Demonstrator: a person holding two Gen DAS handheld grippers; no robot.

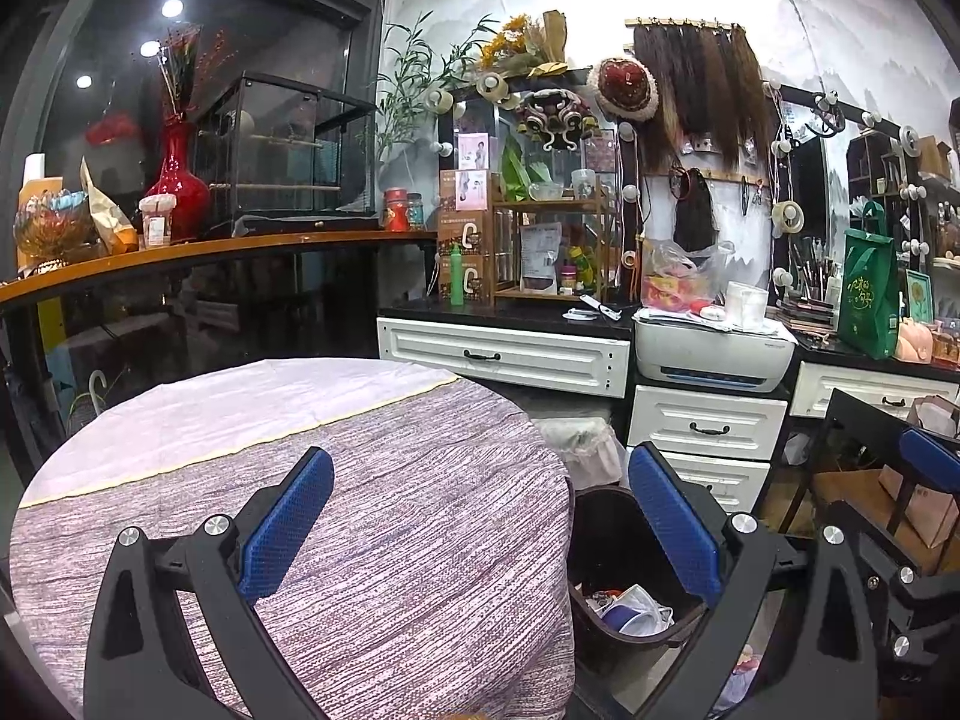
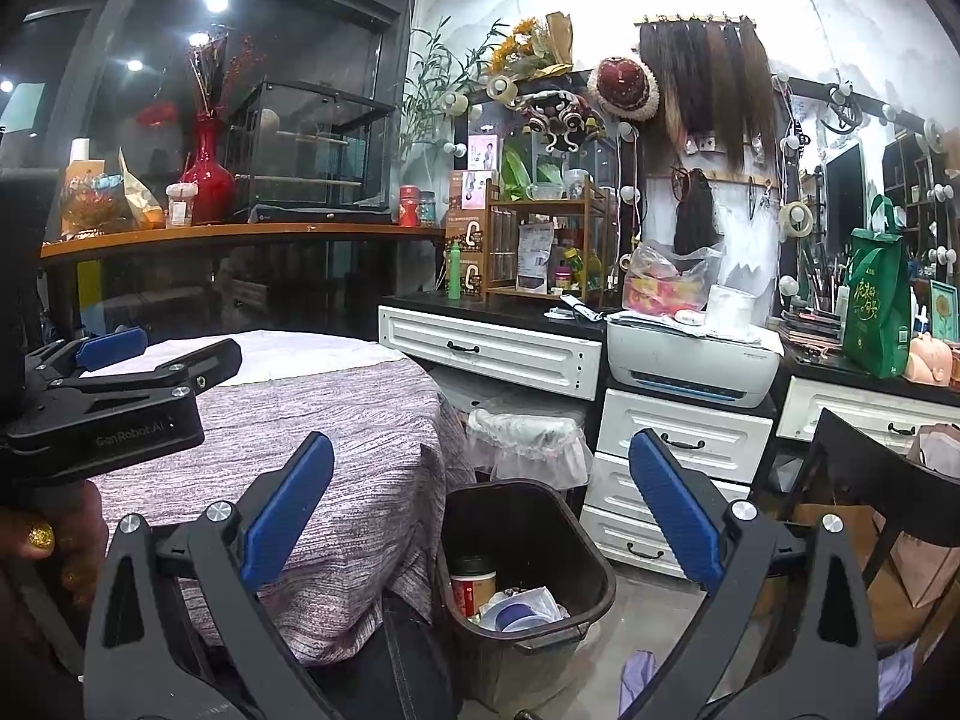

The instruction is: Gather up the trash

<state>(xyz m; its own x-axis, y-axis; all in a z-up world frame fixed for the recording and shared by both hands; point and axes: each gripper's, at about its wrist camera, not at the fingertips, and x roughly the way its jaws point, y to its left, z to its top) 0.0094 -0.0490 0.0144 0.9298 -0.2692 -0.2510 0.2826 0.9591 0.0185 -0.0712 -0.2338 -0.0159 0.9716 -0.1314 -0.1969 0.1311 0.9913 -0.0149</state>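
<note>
Both claws, left claw (image 1: 480, 528) and right claw (image 2: 480, 528), gape wide, holding nothing. Table (image 1: 390, 510) bare; bin (image 2: 528, 546) beside its edge holds trash. Risk: knocking the bin over.

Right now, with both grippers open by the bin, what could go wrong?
1. The bin stands tight against the draped table; a low sweep could snag the cloth or tip the bin, which already holds a cup and wrappers.
2. The left gripper sits close beside the right gripper; they might collide if both move toward the bin.
3. No trash shows on the table, so reaching may wander toward the cluttered counter.
</note>
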